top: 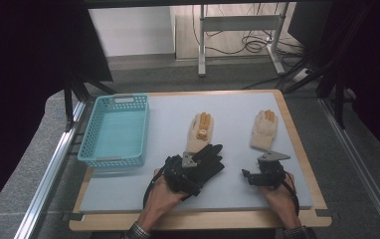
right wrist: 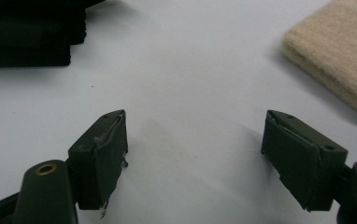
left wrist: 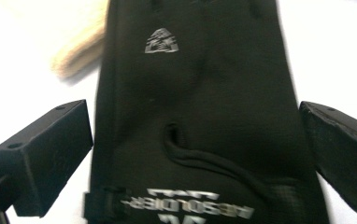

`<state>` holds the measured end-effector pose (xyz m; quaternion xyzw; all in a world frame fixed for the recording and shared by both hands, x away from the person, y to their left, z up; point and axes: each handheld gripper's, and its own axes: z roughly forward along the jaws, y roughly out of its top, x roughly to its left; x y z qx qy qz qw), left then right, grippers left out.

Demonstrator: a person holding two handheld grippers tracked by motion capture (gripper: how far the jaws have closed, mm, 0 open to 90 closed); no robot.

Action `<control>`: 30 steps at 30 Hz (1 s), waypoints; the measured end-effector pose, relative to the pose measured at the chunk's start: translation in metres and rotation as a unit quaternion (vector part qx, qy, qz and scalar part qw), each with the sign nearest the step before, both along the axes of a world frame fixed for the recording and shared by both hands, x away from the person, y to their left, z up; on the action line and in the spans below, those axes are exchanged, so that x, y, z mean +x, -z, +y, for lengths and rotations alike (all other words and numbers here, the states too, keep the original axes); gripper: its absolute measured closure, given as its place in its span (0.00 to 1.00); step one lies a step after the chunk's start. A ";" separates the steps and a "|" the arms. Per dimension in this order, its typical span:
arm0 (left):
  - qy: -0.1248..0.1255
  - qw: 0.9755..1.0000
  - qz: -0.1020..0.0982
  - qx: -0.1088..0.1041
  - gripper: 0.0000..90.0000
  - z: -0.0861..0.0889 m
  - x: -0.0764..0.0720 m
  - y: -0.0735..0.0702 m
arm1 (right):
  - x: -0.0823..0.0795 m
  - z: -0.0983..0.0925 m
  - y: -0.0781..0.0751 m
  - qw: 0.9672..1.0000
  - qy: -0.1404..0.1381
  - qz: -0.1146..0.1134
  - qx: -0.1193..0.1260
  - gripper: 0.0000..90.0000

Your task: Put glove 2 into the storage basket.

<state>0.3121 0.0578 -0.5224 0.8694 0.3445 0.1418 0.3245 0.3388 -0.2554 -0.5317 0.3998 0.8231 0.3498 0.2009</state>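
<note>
Two grippers, both wide open, nothing gripped: left gripper point(left wrist: 195, 158) straddles the black glove point(top: 204, 160) lying flat on the white mat point(top: 237, 194) mid-table, pads clear of it; right gripper point(right wrist: 195, 158) sits over bare mat. Risk: closing left pinches only the top layer and it slips. Glove overlaps the cream glove point(top: 198, 130) cuff, so lifting may snag it before reaching the blue basket point(top: 91, 149).

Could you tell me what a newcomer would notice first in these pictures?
Probably the black glove lying between the wide-open jaws of the left gripper, near the front of the white mat. Next, the two cream gloves farther back, and the turquoise basket at the left.
</note>
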 end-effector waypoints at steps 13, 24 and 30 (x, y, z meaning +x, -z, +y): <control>0.019 0.998 0.051 0.011 0.00 -0.005 0.007 0.013 | 0.000 0.000 0.000 1.000 0.000 -0.001 0.000 0.25; 0.010 0.998 0.056 0.019 0.41 0.003 0.006 0.001 | 0.000 0.000 0.000 1.000 0.000 -0.001 -0.001 0.25; 0.019 0.999 0.047 0.020 0.65 0.003 0.002 -0.003 | 0.000 0.000 0.000 1.000 0.000 -0.001 -0.001 0.24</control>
